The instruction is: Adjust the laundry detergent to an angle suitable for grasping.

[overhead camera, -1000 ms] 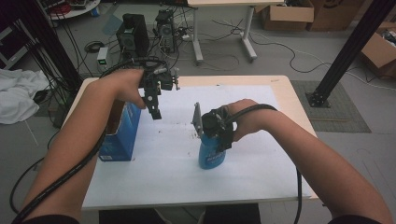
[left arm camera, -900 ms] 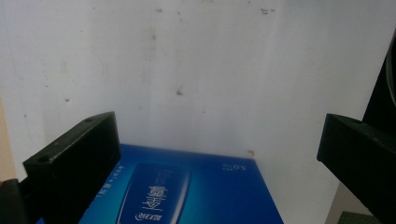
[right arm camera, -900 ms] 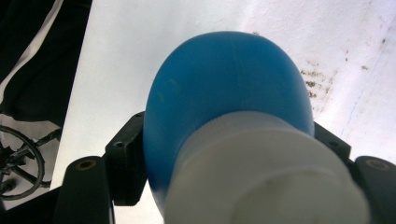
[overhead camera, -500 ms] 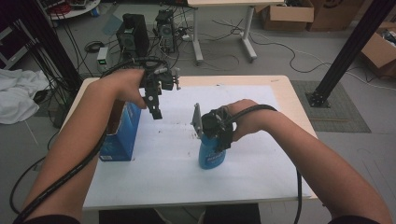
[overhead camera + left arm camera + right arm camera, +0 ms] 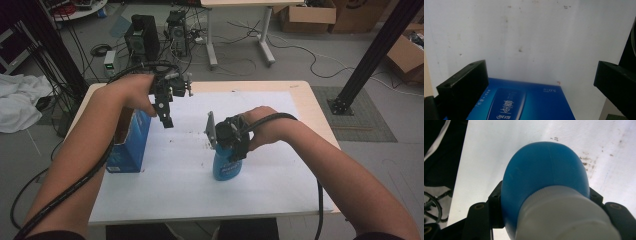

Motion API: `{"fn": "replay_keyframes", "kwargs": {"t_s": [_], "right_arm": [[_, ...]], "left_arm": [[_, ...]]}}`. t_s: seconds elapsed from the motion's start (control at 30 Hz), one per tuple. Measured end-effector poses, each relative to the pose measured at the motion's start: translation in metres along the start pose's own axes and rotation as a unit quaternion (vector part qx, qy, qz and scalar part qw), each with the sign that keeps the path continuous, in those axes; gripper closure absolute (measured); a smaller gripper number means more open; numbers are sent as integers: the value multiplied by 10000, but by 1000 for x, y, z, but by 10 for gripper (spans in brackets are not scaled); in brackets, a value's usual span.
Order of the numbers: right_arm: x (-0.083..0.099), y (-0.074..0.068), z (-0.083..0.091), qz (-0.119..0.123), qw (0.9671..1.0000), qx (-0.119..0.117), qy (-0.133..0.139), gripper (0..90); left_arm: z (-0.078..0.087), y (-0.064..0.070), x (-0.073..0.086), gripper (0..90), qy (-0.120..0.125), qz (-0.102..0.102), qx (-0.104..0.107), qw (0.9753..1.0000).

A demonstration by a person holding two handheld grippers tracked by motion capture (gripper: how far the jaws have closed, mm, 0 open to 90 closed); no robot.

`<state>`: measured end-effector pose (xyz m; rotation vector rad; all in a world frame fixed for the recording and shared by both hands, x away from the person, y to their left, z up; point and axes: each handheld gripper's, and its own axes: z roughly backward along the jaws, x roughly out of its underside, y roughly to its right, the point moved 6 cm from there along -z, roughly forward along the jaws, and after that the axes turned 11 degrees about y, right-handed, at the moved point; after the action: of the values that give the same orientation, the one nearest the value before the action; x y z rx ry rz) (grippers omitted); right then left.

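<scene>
The blue bottle [image 5: 227,167] stands upright on the white sheet [image 5: 280,125] near the middle of the table [image 5: 310,100], and the right gripper [image 5: 234,146] is closed around its upper body just below the white cap [image 5: 566,217], one jaw on each rounded side. Because that shoulder is smooth and curved, the bottle could slip or twist out if it is lifted or tilted with a light squeeze. The left gripper [image 5: 167,117] hangs wide open and empty above the blue box [image 5: 131,142] at the left edge, which a careless swing could knock over.
</scene>
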<state>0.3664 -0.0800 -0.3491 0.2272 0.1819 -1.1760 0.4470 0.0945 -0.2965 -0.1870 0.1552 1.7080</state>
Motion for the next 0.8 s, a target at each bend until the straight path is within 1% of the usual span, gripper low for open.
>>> {"fn": "replay_keyframes", "kwargs": {"t_s": [0.07, 0.2, 0.27, 0.3, 0.37, 0.43, 0.5, 0.6, 0.63, 0.67, 0.73, 0.77, 0.8], "right_arm": [[0, 1, 5, -84, 9999, 42, 107, 384], [2, 2, 17, -246, 9995, 71, 173, 385], [2, 2, 21, -364, 9992, 50, 160, 385], [3, 3, 22, -499, 9987, 41, 112, 385], [4, 3, 23, -615, 9981, 68, 46, 385], [6, 3, 24, -806, 9967, 114, -47, 385], [8, 4, 26, -933, 9955, 112, -69, 384], [11, 5, 30, -1258, 9920, 75, -54, 385], [11, 5, 32, -1420, 9898, 83, -42, 385], [12, 5, 33, -1514, 9884, 97, -52, 385], [13, 6, 36, -1780, 9838, 189, -77, 385], [14, 7, 37, -1960, 9803, 239, -101, 385], [15, 8, 39, -2094, 9774, 270, -125, 385]], "left_arm": [[0, 1, -1, 1, 4, -19, -2, 10000], [2, 1, -3, 1, -5, -52, -18, 10000], [3, 1, -4, 1, 6, -49, -43, 10000], [4, 1, -4, 1, 9, -59, -46, 10000], [5, 2, -5, 1, 19, -62, -49, 10000], [4, 3, -5, 1, 18, -65, -57, 10000], [4, 3, -5, 1, 10, -63, -48, 10000], [4, 4, -4, 1, -7, -62, -58, 10000], [4, 4, -4, 1, -12, -59, -61, 10000], [4, 4, -4, 1, -4, -58, -70, 10000], [5, 5, -3, 0, -26, -41, -87, 10000], [5, 5, -3, 1, -49, -48, -107, 9999], [5, 5, -2, 1, -58, -45, -115, 9999]]}}
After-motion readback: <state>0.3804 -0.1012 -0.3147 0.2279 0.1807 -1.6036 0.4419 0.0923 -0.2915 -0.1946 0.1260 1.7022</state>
